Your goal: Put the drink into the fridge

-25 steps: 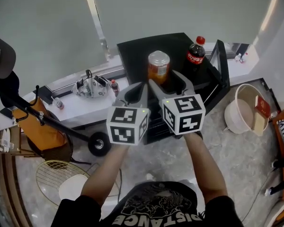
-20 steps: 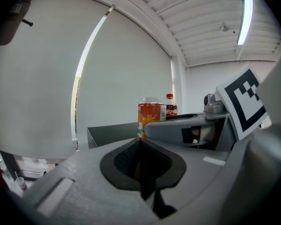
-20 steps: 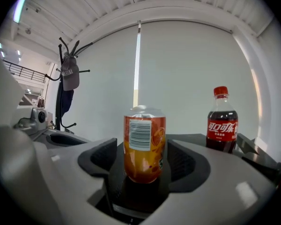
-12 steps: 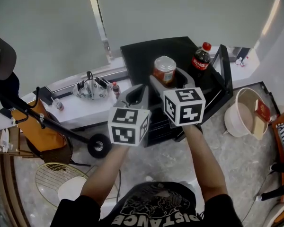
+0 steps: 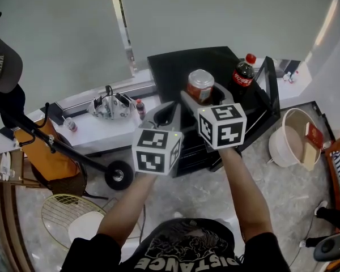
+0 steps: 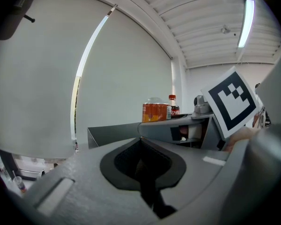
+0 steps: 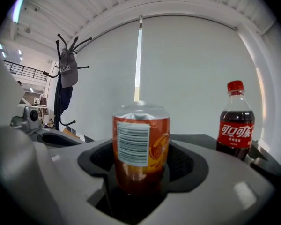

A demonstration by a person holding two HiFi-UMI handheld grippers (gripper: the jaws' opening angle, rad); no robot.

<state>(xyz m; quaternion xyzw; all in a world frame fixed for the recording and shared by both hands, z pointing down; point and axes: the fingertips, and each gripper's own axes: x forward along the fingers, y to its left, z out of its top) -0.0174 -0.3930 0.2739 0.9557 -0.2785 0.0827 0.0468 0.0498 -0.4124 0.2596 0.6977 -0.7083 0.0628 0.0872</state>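
On the black fridge (image 5: 170,69), the right hand-held gripper (image 5: 203,95) gaped around an orange drink can (image 7: 140,149), cola bottle (image 5: 243,72) at two o'clock. The left hand-held gripper (image 5: 165,113) was closed and empty above the marble floor (image 5: 283,191).

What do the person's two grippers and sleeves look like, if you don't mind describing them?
Both the left gripper and right gripper are grey moulded plastic, their fingers lined in black. Each carries a white cube printed with black square markers. The person wears a black short-sleeved T-shirt with white lettering.

Jaws of left gripper (image 5: 169,110) meet, those of right gripper (image 5: 201,93) gape
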